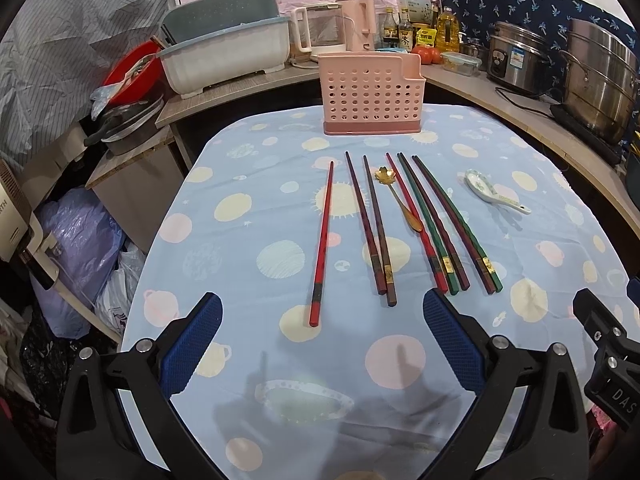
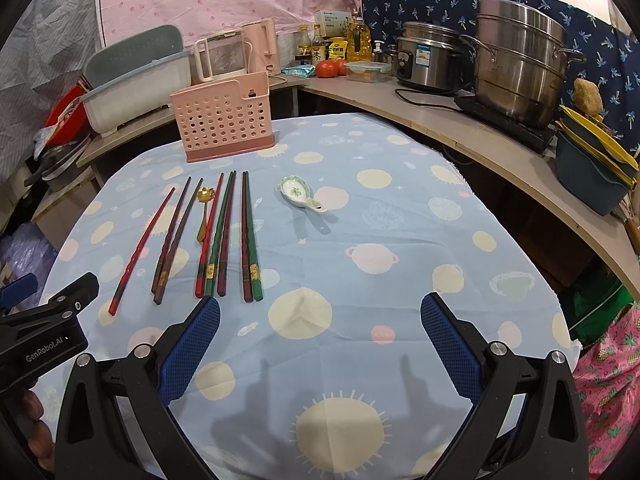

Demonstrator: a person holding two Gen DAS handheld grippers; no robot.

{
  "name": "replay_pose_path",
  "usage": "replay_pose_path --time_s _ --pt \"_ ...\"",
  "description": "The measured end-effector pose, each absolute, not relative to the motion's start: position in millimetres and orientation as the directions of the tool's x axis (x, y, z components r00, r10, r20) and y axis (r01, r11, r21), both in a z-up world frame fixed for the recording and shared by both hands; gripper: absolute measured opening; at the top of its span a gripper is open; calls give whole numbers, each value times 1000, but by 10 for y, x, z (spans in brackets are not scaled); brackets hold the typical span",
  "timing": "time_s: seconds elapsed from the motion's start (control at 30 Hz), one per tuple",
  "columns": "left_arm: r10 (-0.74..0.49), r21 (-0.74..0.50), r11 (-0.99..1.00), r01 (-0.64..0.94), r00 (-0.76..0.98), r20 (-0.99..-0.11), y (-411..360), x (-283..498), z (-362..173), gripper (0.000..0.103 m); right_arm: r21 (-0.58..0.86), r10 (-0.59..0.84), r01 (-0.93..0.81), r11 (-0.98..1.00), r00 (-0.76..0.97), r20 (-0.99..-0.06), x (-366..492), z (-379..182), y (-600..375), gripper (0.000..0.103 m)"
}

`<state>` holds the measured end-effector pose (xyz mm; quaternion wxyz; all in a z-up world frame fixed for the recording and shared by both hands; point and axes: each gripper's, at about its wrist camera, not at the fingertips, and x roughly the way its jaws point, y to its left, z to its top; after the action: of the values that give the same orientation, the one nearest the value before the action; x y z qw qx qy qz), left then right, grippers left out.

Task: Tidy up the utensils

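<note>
So the utensils were laid out flat in a row on the planet-print tablecloth [image 1: 248, 360], handle ends toward the bottom of the frame, probably so each one could be picked off by its thick end. In the left wrist view the row sat dead center: a lone red chopstick [image 1: 322, 246] was set off by itself at the left, then a dark brown pair [image 1: 374, 228], then a bunch of red and green chopsticks [image 1: 436, 224] packed side by side. A small gold spoon [image 1: 398, 198] was tucked in among them, touching the red stick beside it as far as could be told. A white ceramic spoon [image 1: 494, 192] was left apart at center right, bowl facing up.

The pink perforated holder [image 1: 370, 94] was stood upright at upper center, just beyond the chopstick tips, presumably the place everything was meant to end up. Nothing could be seen in it.

The left gripper [image 1: 322, 312] was held spread wide and empty, the lone red chopstick's near end lying between its fingers in the picture. Whether contact was made could not be told. The right gripper [image 2: 320, 316] was likewise held wide apart with nothing in it, over bare cloth, the utensils lying upper left of it and well apart.
</note>
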<state>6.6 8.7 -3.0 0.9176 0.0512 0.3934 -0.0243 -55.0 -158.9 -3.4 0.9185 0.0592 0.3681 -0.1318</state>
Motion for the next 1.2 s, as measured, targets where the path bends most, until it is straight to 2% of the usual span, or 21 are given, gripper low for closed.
replay_pose_path --time_s 0.8,1.03,1.2 --pt "-8 49 996 68 661 -750 292 314 -68 96 3 -216 305 952 681 -700 -396 -76 -1736 96" --pt "28 40 999 6 624 -781 544 582 -259 96 8 -223 322 947 674 -705 -245 -103 -1869 96" --pt "-6 25 999 45 581 -814 506 629 -446 95 6 -217 319 948 659 -720 -144 -172 -1884 95"
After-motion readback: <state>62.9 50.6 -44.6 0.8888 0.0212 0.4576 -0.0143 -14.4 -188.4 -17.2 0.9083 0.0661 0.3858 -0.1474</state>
